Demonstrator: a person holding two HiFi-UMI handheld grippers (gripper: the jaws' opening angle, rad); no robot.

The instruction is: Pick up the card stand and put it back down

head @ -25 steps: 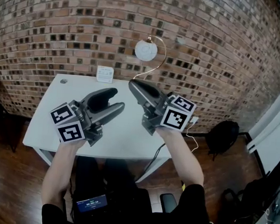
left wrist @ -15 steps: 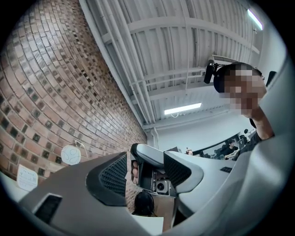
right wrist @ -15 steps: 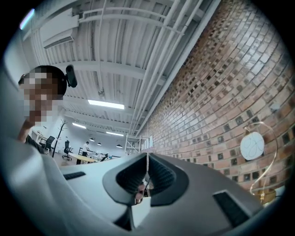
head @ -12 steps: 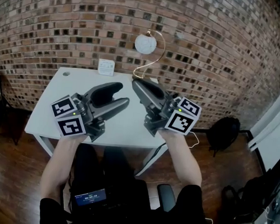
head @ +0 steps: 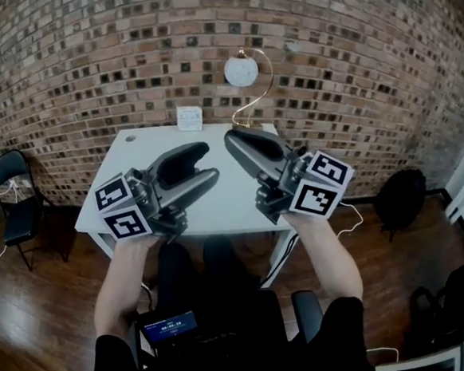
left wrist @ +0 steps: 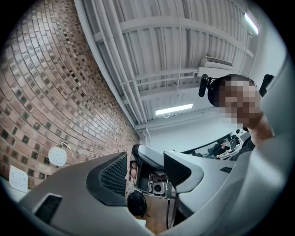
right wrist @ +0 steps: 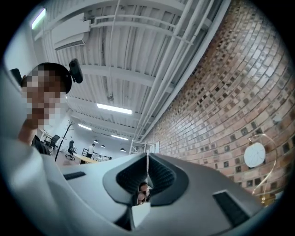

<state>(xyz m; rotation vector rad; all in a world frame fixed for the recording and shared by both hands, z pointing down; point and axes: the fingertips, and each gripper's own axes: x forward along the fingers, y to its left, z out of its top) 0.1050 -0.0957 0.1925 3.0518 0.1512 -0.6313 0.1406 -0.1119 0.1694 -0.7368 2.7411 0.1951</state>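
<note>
The card stand (head: pixel 190 118) is a small white card standing at the back edge of the white table (head: pixel 126 204), close to the brick wall; it also shows as a white rectangle (left wrist: pixel 18 179) low at the left of the left gripper view. Both grippers are held in the air in front of the table, pointing slightly upward, well short of the stand. My left gripper (head: pixel 210 161) (left wrist: pixel 145 159) is open with nothing between its jaws. My right gripper (head: pixel 229 136) (right wrist: pixel 147 159) is shut and empty.
A lamp with a white globe (head: pixel 241 71) on a curved brass stem stands to the right of the card stand. A black chair (head: pixel 18 204) sits left of the table and a black bag (head: pixel 399 198) lies on the wood floor at the right.
Both grippers and the head camera have drawn back from the table, which now looks smaller and farther off. The chair at the left has come into view. Jaw states are unchanged.
</note>
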